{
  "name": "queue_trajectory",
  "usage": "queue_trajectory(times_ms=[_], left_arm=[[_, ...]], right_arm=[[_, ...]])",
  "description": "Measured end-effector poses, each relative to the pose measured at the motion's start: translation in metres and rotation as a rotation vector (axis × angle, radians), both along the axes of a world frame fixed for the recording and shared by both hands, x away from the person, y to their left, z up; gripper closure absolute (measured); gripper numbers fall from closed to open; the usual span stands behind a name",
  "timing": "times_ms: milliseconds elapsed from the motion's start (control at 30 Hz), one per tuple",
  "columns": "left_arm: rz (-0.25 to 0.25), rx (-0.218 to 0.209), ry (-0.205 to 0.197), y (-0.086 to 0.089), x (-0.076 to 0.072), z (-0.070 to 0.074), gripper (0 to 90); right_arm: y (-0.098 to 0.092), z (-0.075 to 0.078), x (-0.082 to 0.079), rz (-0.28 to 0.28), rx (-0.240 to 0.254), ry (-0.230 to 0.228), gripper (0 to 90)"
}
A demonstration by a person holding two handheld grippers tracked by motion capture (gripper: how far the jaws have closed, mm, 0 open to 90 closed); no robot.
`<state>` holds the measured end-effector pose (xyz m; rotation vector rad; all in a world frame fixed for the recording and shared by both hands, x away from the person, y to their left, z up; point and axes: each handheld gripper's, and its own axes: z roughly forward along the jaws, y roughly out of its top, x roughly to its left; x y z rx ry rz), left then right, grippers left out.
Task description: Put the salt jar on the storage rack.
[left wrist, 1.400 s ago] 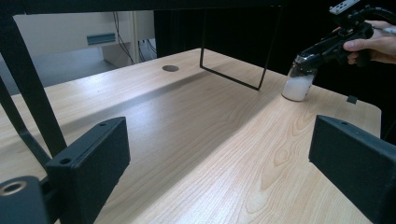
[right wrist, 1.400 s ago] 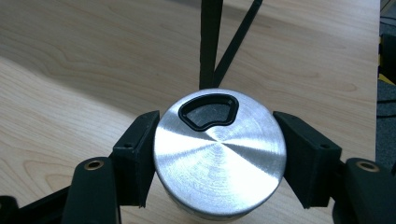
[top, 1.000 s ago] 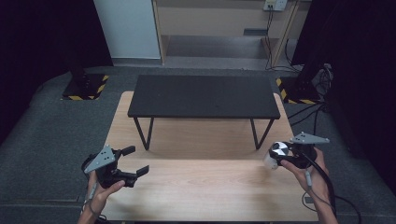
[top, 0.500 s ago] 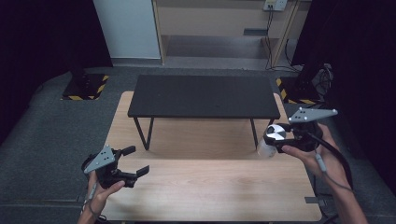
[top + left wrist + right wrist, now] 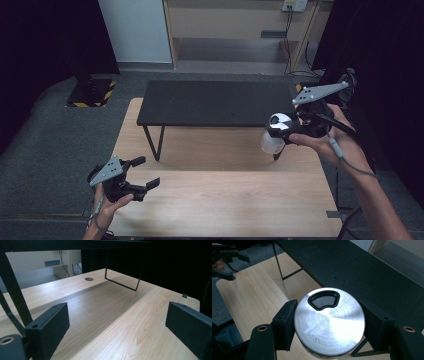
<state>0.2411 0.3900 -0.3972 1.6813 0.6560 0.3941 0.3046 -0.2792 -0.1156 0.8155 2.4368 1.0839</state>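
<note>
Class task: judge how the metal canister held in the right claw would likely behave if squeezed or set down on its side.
The canister looks like rigid brushed metal, so it probably won't dent. Its round wall seems smooth, perhaps slippery between the right claw pads, and apt to roll.

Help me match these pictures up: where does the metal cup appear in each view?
High view: the metal cup is right of centre, lifted above the wooden table, clamped in the right tool.
Left gripper view: the cup is not in it.
Right gripper view: the cup sits bottom centre, between the black jaws.
Shared landmark: the black shelf standing on the table.
</note>
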Motion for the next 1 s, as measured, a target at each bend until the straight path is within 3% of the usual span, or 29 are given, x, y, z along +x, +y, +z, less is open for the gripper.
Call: queue_trajectory(times_ms=[233,567,633,1000], left_arm=[[-0.003,-0.001,0.001,0.000,0.000,0.000,4.4],[-0.008,-0.006,-0.001,0.000,0.001,0.000,4.4],[-0.009,-0.009,-0.002,0.001,0.001,0.000,4.4],[-0.016,-0.006,-0.003,0.000,0.001,0.000,4.4]], right_arm=[[0.016,0.016,0.018,-0.040,-0.014,-0.009,34.4],[0.034,0.029,0.061,-0.173,0.000,-0.027,34.4],[0.038,0.030,0.072,-0.216,-0.003,-0.033,34.4],[0.038,0.017,0.105,-0.322,0.013,-0.021,34.4]])
